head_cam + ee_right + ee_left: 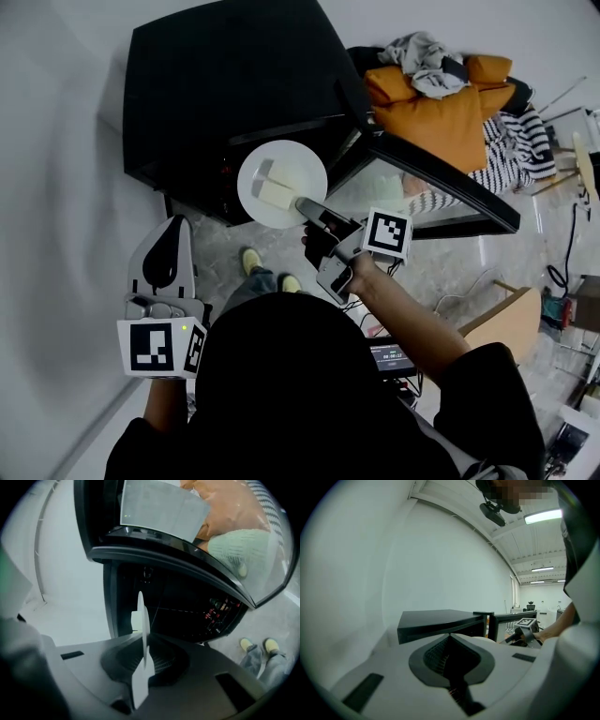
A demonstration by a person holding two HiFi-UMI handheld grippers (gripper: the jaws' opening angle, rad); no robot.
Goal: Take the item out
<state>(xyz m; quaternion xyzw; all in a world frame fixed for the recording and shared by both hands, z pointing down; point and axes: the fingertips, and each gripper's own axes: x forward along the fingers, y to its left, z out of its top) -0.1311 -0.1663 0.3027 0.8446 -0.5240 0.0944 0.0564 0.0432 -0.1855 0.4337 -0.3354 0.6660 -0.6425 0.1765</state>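
A round white plate (298,169) with two pale food pieces (275,194) hangs in front of the black oven's (234,84) open mouth. My right gripper (307,208) is shut on the plate's near rim. In the right gripper view the plate (142,620) stands edge-on between the jaws of the right gripper (143,641), a food piece (135,619) on its left face, the dark oven cavity (187,606) behind. My left gripper (173,227) hangs low at the left, shut and empty. In its own view the left gripper (450,637) points toward the oven (440,620).
The oven door (441,187) swings open to the right, its glass (164,508) above the plate. An orange armchair (441,108) with clothes stands behind it. A pale wall runs along the left. The person's yellow shoes (267,270) are on the speckled floor below.
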